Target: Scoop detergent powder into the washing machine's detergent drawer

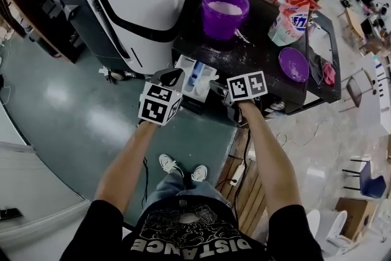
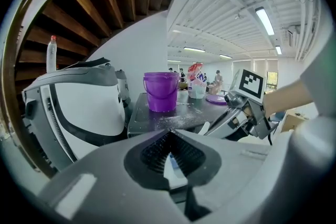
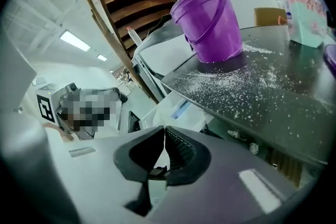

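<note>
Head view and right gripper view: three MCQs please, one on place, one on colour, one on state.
1. Where does the purple bucket stand?
A. on the floor
B. on the dark machine top
C. inside the drawer

2. What colour is the loose lid?
A. purple
B. green
C. white

3. How do the right gripper jaws stand?
A. wide apart
B. clamped on a scoop
C. together, empty

Answers:
1 B: the bucket sits on the dark top, with spilled powder around it.
2 A: the lid near the detergent bag is purple.
3 C: the right gripper view shows the tips touching and nothing between them.
</note>
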`<action>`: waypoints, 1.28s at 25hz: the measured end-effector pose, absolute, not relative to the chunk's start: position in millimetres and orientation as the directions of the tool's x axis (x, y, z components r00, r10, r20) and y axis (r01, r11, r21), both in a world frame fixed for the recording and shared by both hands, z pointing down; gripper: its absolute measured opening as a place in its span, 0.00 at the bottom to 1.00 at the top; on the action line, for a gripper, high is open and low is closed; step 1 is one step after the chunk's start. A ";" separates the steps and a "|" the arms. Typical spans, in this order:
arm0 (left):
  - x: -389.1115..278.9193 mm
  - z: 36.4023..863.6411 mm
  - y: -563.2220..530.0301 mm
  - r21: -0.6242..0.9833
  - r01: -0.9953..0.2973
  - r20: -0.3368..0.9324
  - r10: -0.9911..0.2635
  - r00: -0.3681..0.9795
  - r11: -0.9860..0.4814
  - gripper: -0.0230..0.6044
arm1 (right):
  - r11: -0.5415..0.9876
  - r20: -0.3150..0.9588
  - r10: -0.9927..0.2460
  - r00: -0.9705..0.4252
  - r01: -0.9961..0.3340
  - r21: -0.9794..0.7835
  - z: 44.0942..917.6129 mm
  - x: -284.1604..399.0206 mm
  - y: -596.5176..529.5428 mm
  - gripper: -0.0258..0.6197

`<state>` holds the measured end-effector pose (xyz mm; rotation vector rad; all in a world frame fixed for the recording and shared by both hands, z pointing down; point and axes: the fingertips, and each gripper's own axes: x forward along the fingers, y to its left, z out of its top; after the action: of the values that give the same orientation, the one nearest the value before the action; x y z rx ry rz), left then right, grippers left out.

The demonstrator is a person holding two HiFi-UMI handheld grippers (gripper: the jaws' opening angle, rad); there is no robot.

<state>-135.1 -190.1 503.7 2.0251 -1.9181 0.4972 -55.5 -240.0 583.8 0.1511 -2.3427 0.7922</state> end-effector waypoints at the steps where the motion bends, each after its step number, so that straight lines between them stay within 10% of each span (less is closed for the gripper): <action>1: -135.6 504.4 -188.0 -0.015 -0.999 0.453 -0.891 0.039 -0.052 0.04 | 0.820 0.625 0.088 -0.776 -0.300 -0.487 585.4 -56.1 -240.4 0.10; 14: -136.3 504.4 -177.6 -0.022 -1.000 0.455 -0.890 -0.006 -0.004 0.04 | 0.998 0.731 -0.058 -0.680 -0.067 0.017 581.3 -61.3 -240.5 0.09; 32: -137.0 506.7 -160.0 -0.017 -0.999 0.450 -0.892 -0.045 0.042 0.04 | 0.813 0.742 -0.236 -0.627 0.291 0.504 590.5 -64.2 -219.2 0.09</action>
<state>-137.0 -160.0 506.7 1.9181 -2.0088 0.4739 -64.2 -219.2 590.5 -0.0398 -2.1160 -0.7613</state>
